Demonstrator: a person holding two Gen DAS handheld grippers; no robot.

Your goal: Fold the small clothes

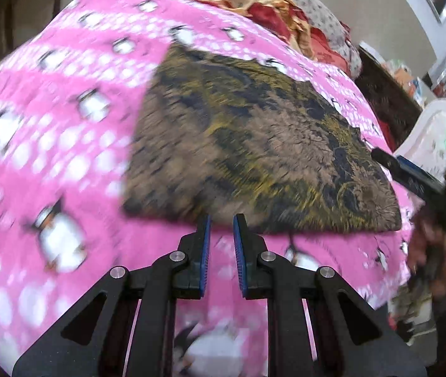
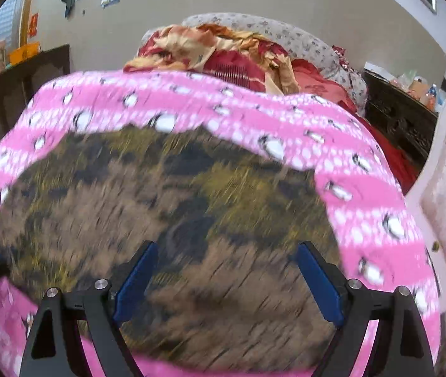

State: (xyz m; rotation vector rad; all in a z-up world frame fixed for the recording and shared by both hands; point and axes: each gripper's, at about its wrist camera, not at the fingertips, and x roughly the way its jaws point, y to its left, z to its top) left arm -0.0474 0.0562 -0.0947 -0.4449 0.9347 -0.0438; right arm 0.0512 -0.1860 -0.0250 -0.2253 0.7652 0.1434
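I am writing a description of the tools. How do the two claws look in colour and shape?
Both are alike. The left claw and the right claw have matte black angular linkage arms with triangular cut-outs, round silver pivot screws, and flat blue pads on the inside of each finger. No cables show.

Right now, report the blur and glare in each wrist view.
Left wrist view: pink penguin blanket smeared by motion, brown patterned garment sharper, green light flare at right. Right wrist view: garment heavily streaked, ceiling lights glaring, fisheye bending the edges.
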